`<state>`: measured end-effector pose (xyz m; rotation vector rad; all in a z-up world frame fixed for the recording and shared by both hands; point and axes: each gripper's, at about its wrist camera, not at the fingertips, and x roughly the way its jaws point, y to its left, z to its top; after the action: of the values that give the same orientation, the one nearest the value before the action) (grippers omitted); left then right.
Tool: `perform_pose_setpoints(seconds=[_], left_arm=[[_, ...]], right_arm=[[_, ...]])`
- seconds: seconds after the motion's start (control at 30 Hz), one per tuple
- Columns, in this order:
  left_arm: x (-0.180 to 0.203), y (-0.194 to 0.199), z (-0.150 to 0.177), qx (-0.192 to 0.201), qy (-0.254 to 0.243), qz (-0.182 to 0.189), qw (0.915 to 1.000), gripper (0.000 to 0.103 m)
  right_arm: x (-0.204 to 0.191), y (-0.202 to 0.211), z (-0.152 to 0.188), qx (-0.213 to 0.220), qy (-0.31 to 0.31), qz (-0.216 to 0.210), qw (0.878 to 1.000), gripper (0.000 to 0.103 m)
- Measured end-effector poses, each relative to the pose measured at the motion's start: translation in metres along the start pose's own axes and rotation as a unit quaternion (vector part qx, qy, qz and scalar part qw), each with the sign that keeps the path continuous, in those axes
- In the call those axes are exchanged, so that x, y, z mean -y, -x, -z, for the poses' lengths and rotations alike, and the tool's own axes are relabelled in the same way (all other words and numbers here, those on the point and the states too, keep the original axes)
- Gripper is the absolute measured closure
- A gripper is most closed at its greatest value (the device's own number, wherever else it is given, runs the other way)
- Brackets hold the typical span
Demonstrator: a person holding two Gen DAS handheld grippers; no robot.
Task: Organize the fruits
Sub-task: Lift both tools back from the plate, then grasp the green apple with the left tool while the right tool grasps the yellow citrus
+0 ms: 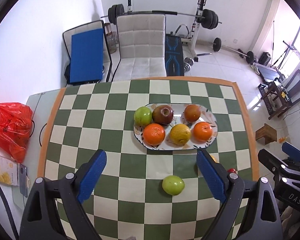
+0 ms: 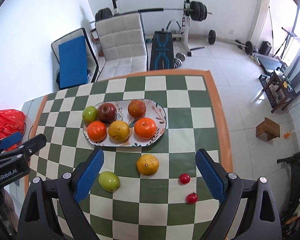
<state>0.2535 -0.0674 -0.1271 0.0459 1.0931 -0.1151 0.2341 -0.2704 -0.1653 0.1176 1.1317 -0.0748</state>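
Checkered tablecloth (image 2: 178, 108), plate (image 2: 162, 118), loose apple (image 2: 109, 180)

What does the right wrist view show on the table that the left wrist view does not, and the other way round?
Only the right wrist view shows the loose yellow orange whole and both cherry tomatoes clearly. Only the left wrist view shows the yellow box at the table's left edge. Both share the plate with six fruits, the loose green apple, the red bag, and open, empty grippers: left gripper, right gripper.

Green-and-cream checked tablecloth (image 2: 178, 108), floral white plate (image 2: 160, 110), blue-padded tongs (image 2: 150, 160).
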Motion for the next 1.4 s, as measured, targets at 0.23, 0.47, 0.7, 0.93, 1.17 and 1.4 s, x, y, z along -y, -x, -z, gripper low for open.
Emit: perform_pose_setpoints(seconds=[0.23, 0.47, 0.7, 0.93, 1.17, 1.4], left_arm=[[0.004, 0.026, 0.008, 0.024, 0.001, 0.0, 0.9997, 0.011], [0.005, 0.024, 0.011, 0.019, 0.005, -0.007, 0.9998, 0.011], [0.002, -0.035, 0.015, -0.054, 0.019, -0.022, 0.9981, 0.0], [-0.009, -0.141, 0.045, -0.2, 0.076, -0.007, 0.9767, 0.0], [-0.011, -0.197, 0.078, -0.293, 0.125, 0.018, 0.9476, 0.0], [-0.001, -0.217, 0.091, -0.338, 0.186, 0.103, 0.9171, 0.0]], right_arm=[[-0.004, 0.039, 0.009, 0.029, 0.0, -0.012, 1.0, 0.008], [-0.004, 0.041, 0.013, 0.026, -0.011, -0.029, 0.999, 0.008], [0.012, -0.022, 0.013, -0.023, -0.03, -0.041, 0.998, 0.003], [0.027, -0.159, 0.026, -0.145, -0.047, -0.052, 0.987, 0.003], [0.03, -0.261, 0.049, -0.247, -0.098, -0.1, 0.959, 0.04], [0.037, -0.248, 0.068, -0.255, -0.079, -0.103, 0.958, 0.042]])
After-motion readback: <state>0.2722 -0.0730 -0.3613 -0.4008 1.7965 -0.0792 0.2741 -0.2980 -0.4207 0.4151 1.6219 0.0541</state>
